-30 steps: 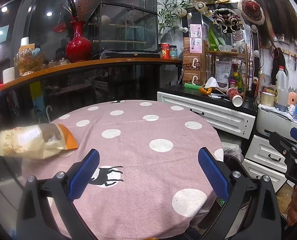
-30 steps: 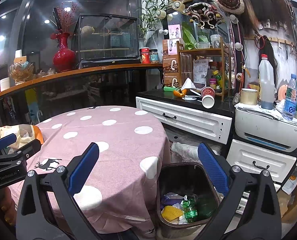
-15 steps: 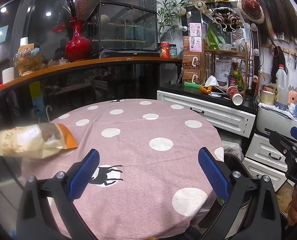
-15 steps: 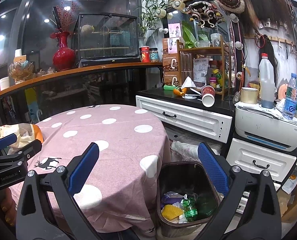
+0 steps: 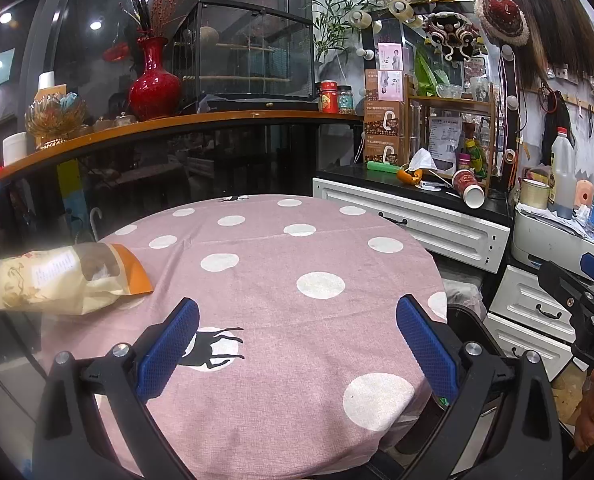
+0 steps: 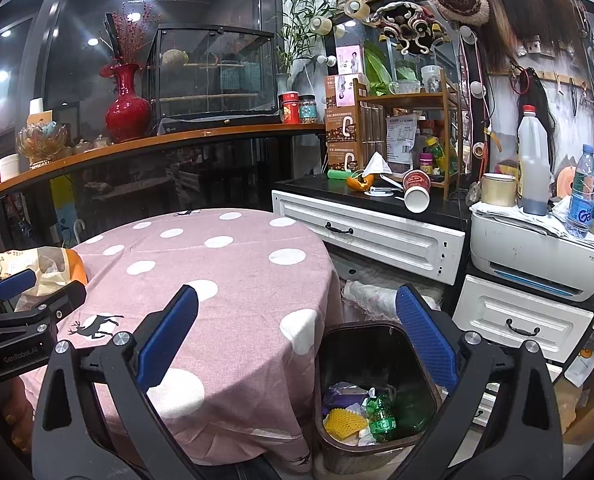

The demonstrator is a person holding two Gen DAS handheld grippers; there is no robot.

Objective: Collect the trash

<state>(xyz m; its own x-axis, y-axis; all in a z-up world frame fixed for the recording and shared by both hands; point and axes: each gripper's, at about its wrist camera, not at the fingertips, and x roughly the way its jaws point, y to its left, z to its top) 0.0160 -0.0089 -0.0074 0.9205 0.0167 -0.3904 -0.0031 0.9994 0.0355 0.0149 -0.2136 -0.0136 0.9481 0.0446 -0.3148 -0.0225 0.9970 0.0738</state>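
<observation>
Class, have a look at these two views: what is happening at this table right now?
A person is tidying up with a handheld gripper in each hand. Both the left gripper and the right gripper are open and hold nothing. One snack bag lies on the round table with the pink polka-dot cloth, off to the left gripper's left side. The trash bin stands on the floor beside the table, already holding some rubbish, under the right gripper's view.

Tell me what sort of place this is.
Probably a small shop or café's back corner, lived-in and cluttered: a wooden counter with a red vase and glass display case, boxed coffee on a rack, and a round table beside a trash bin.
</observation>
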